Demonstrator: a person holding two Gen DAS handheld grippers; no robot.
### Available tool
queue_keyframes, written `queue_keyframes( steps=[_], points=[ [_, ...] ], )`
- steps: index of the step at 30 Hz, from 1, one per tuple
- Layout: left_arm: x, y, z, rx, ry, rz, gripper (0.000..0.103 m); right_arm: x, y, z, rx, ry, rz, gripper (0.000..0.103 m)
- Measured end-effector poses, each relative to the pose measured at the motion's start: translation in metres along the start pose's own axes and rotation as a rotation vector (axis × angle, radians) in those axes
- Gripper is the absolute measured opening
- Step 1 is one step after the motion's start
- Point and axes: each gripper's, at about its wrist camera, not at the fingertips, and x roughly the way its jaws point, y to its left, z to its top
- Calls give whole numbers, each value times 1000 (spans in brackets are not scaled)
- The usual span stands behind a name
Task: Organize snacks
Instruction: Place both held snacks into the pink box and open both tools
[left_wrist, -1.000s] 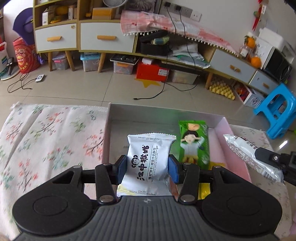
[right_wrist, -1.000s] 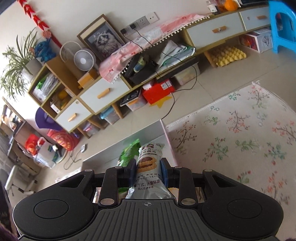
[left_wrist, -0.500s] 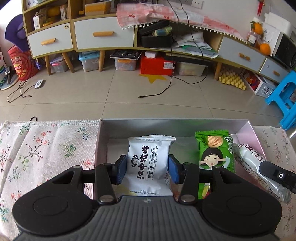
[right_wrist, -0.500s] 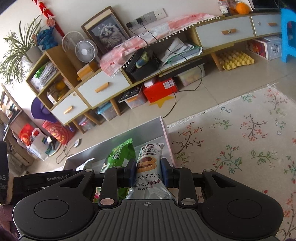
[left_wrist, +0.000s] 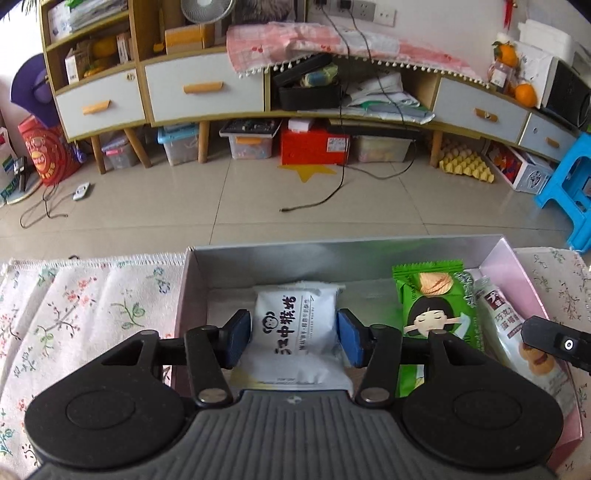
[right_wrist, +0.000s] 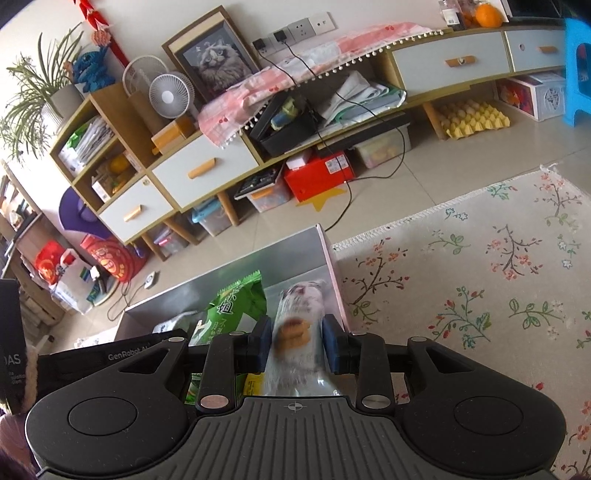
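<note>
While the left gripper (left_wrist: 294, 333) has just been opening, its pads clear of the white packet (left_wrist: 295, 325) lying in the box (left_wrist: 369, 251), only the right wrist view shows the right gripper (right_wrist: 293, 345) likewise loosening around the blurred biscuit packet (right_wrist: 299, 332) beside the green packet (right_wrist: 232, 310).

"GenRobot" is printed in white on the left tool's (right_wrist: 110, 356) black body; packet prints are not clearly legible.

Box (left_wrist: 195, 295) sits on floral cloth (left_wrist: 74, 302), cloth spreading to both sides. Inside box, three packets side by side: monkey-print packet (left_wrist: 295, 325) left, chip packet (left_wrist: 436, 314) middle, biscuit packet (left_wrist: 517, 332) right, against box's right wall. Beyond box: floor, then cabinet (left_wrist: 184, 88) along wall.
</note>
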Motion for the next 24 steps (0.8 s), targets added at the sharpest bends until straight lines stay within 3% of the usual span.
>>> queue_keyframes(
  steps=[1,3,7,20,24],
  points=[
    [-3,0,0,5,-7,1,53,-1,-1,1,6,-2,4,35],
    [-7,-2,0,10,-20,4,63,-5,-3,3,25,-10,24,50],
    [-18,-4,-1,13,-27,-4,70,-16,-2,7,34,-4,33,54],
    [-70,-7,-23,14,-38,-16,95,-77,23,6,-32,10,1,86],
    [-89,-8,-36,22,-38,-17,101,-94,28,0,-41,37,-13,87]
  ],
)
